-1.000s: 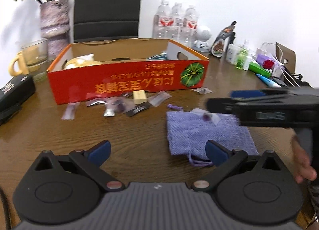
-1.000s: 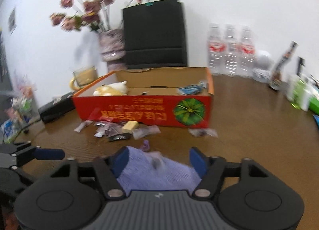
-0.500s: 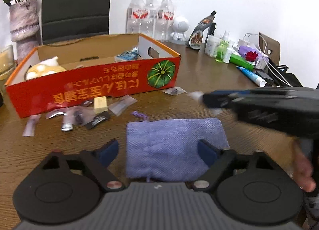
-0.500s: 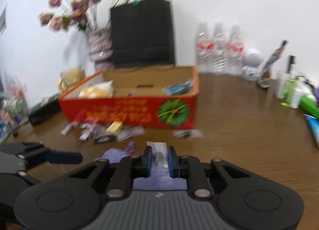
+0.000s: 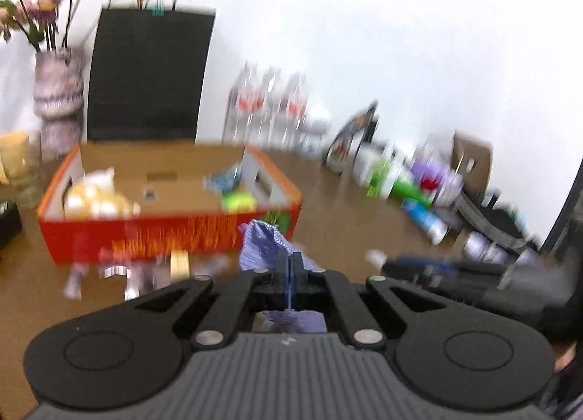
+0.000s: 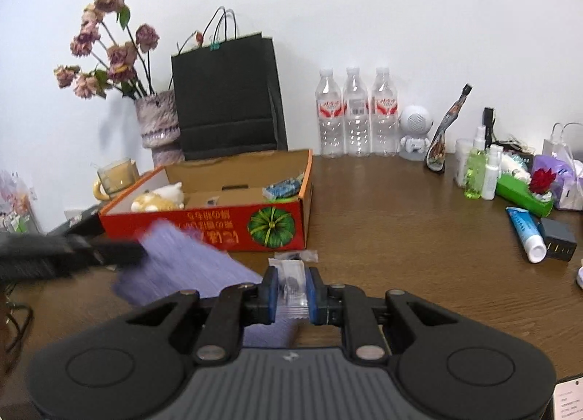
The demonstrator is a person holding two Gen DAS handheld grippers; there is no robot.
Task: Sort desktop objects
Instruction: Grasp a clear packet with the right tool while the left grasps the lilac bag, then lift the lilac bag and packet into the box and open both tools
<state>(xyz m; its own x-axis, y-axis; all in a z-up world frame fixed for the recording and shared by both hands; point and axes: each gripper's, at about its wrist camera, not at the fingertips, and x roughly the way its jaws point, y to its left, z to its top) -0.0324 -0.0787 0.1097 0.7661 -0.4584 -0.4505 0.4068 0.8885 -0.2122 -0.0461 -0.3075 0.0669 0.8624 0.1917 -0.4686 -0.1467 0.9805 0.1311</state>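
The left gripper (image 5: 290, 267) had its jaws pressed together on the edge of the purple cloth pouch (image 5: 260, 243), which bunched up just beyond the tips and hung below them, lifted off the wooden table (image 5: 346, 223) in front of the red cardboard box (image 5: 164, 234). In the right wrist view the same pouch (image 6: 182, 263) showed as a blurred purple sheet between the left gripper's dark fingers (image 6: 109, 250) and the right gripper (image 6: 290, 290), in front of the box (image 6: 218, 227). The right gripper pinched a small clear packet (image 6: 291, 281) with a dark piece inside, held upright between its blue pads (image 6: 269, 292).

A second before, the pouch lay flat on the table in front of the box with the packet resting on it, and both grippers stood spread wide. Half a second before, the right gripper already pinched the packet, while the left still straddled the flat pouch with its jaws apart. The left jaws had just been closing, and the pouch's cloth was caught between them.

Another clear packet (image 6: 295, 256) lay on the table just in front of the box's pumpkin picture, and small wrappers (image 5: 120, 270) were scattered along the box's front at the left. Inside the box sat a plush toy (image 6: 160, 199) at the left end and a blue packet (image 6: 282, 188) at the right. Behind the box stood a black paper bag (image 6: 226, 106) and a vase of dried flowers (image 6: 156, 121); three water bottles (image 6: 357, 117) stood to the box's right against the wall.
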